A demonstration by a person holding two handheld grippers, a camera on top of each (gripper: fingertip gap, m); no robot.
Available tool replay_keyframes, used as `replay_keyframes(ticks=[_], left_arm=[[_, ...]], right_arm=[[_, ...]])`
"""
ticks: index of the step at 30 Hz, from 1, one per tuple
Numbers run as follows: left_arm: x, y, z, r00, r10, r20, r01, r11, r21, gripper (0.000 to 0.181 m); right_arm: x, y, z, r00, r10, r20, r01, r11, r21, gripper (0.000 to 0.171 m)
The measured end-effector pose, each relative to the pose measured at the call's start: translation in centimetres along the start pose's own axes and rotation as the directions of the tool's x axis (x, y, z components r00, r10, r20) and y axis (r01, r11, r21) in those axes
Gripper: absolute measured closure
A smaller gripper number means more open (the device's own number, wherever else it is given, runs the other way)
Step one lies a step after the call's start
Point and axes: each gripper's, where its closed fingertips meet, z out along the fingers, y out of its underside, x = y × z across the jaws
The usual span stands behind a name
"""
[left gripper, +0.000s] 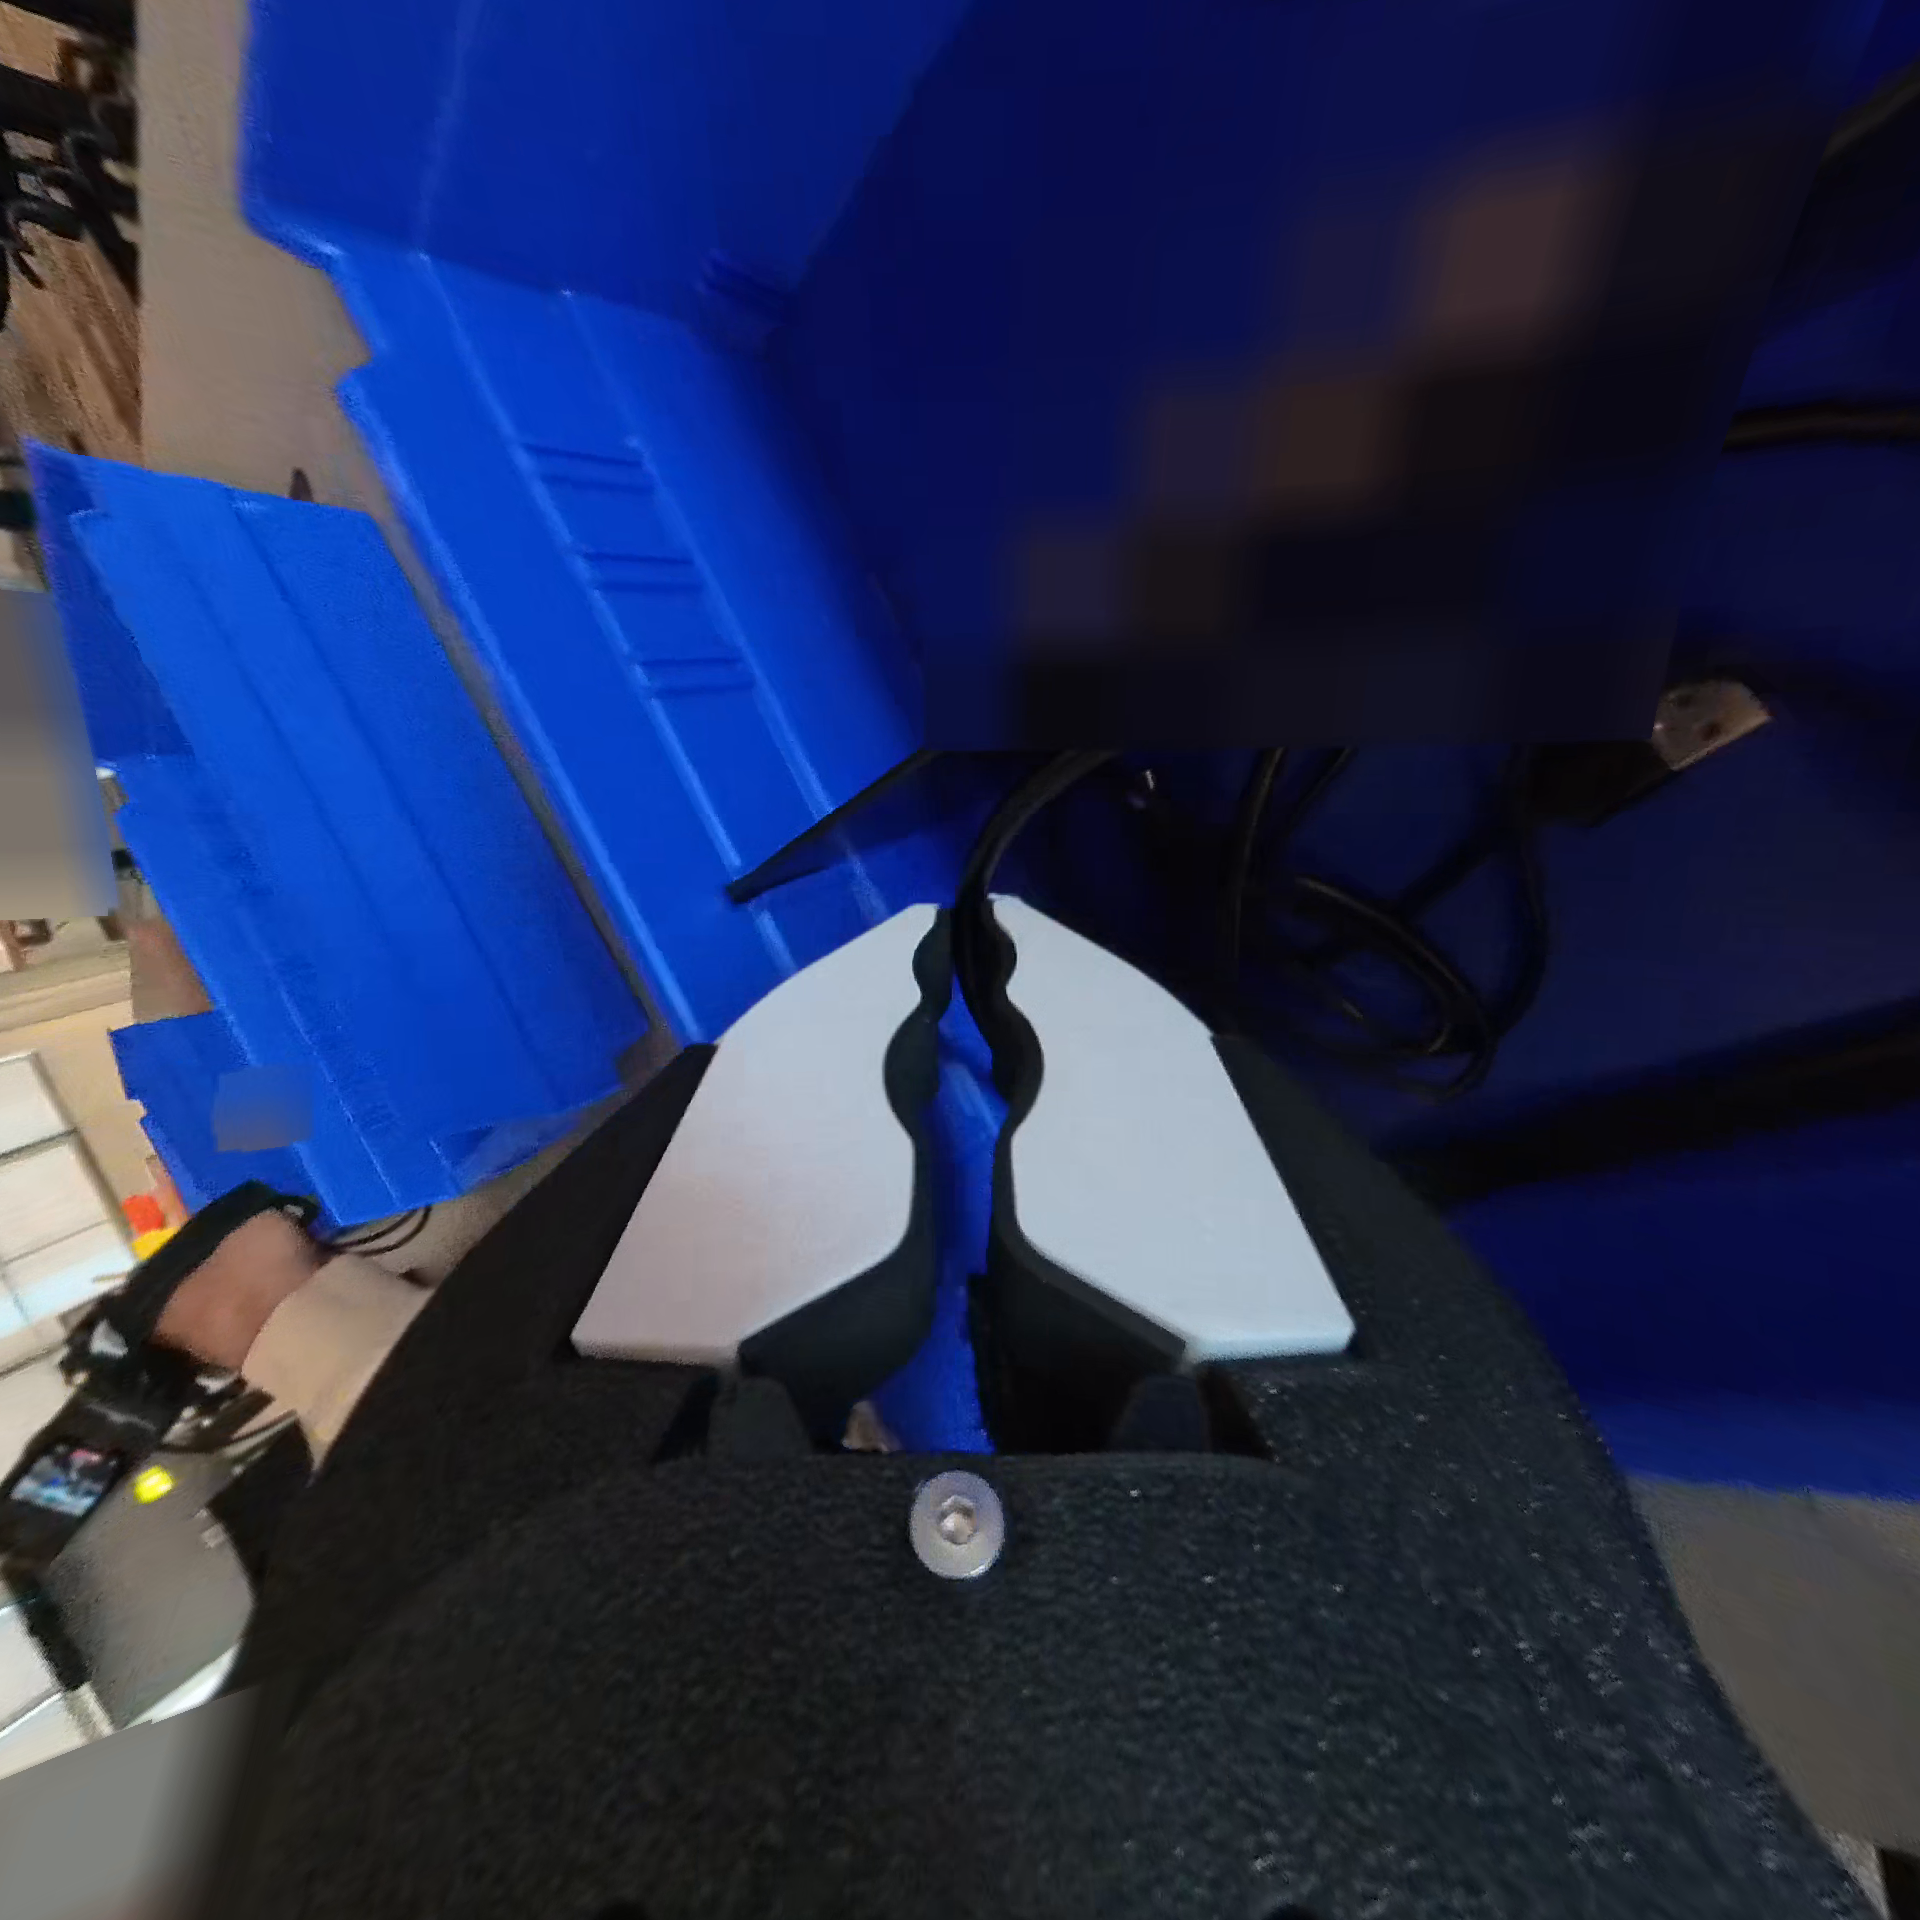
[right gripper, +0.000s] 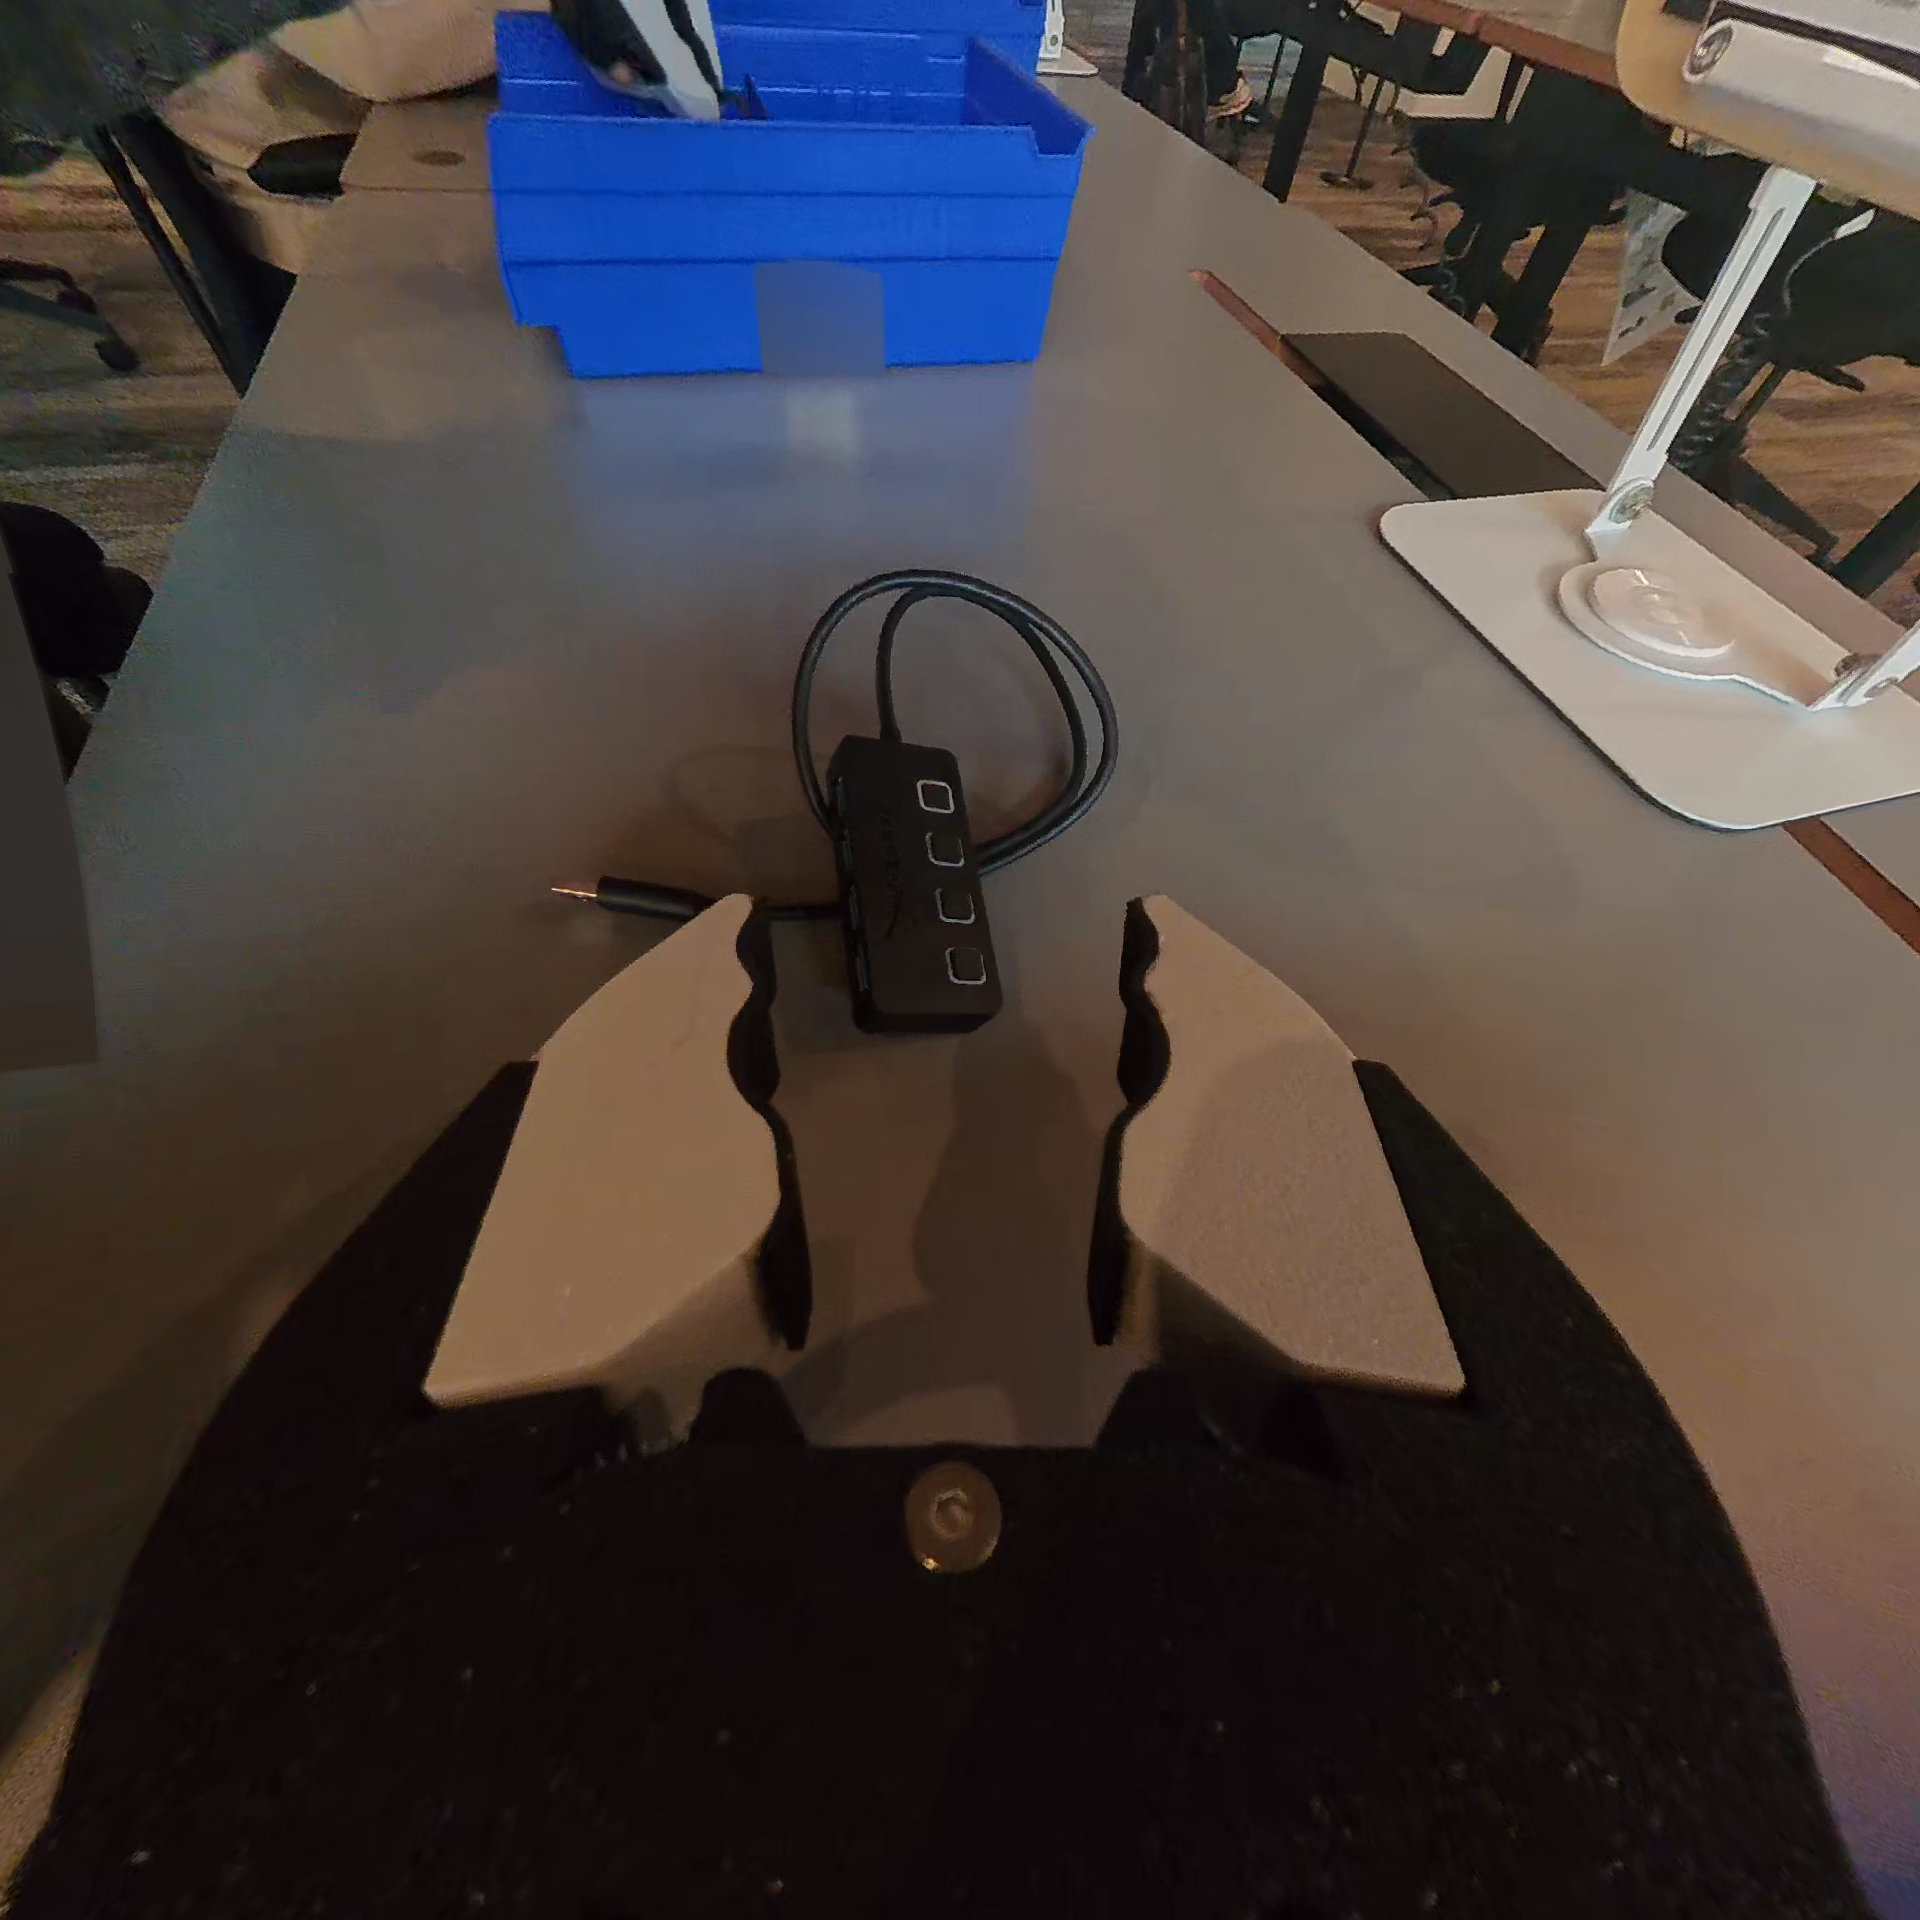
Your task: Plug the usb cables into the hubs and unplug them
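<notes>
Step in hand, as judged: fetching a cable, hub waiting; no plugging begun.

Left gripper point(left gripper: 966, 935) reaching down into the blue bin point(left gripper: 644, 260) at the far edge of the surface point(right gripper: 416, 623). Fingers nearly together, pinched on a thin black cable point(left gripper: 977, 883) at the tips; rest of the cables point(left gripper: 1382, 935) lying in a loose tangle on the bin floor, one metal plug end showing near the bin wall. Seen also from the right wrist view, dipped steeply into the bin, tips hidden behind the wall.

Right gripper point(right gripper: 940, 914) held low over the near half of the surface, pointed at the black hub point(right gripper: 920, 883). Fingers spread wide, holding nothing, apart from the hub. Hub flat mid-surface, four buttons up, ports along its left side, own lead looped behind it, plug point(right gripper: 623, 894) lying just left.

Next move, likely: lift cable clear of the tangle, bring it toward the hub; right fingers to close on the hub body and steady it.

Risk: neighbouring cables dragged along.
</notes>
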Motion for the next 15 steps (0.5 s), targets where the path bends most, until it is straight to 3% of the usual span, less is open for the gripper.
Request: replay_keyframes(ticks=[8,15], left_arm=[[-3.4,-0.4,-6.9,0.987,-0.152,0.053,0.143,0.980,0.137,0.177],[-5.5,-1.9,-12.8,0.971,-0.198,0.134,0.158,0.953,0.260,0.177]], right_arm=[[-0.4,-0.5,0.0,1.000,-0.013,0.007,0.013,1.000,0.011,0.108],[-0.8,-1.1,-0.3,1.000,-0.028,0.005,0.028,0.999,0.024,0.109]])
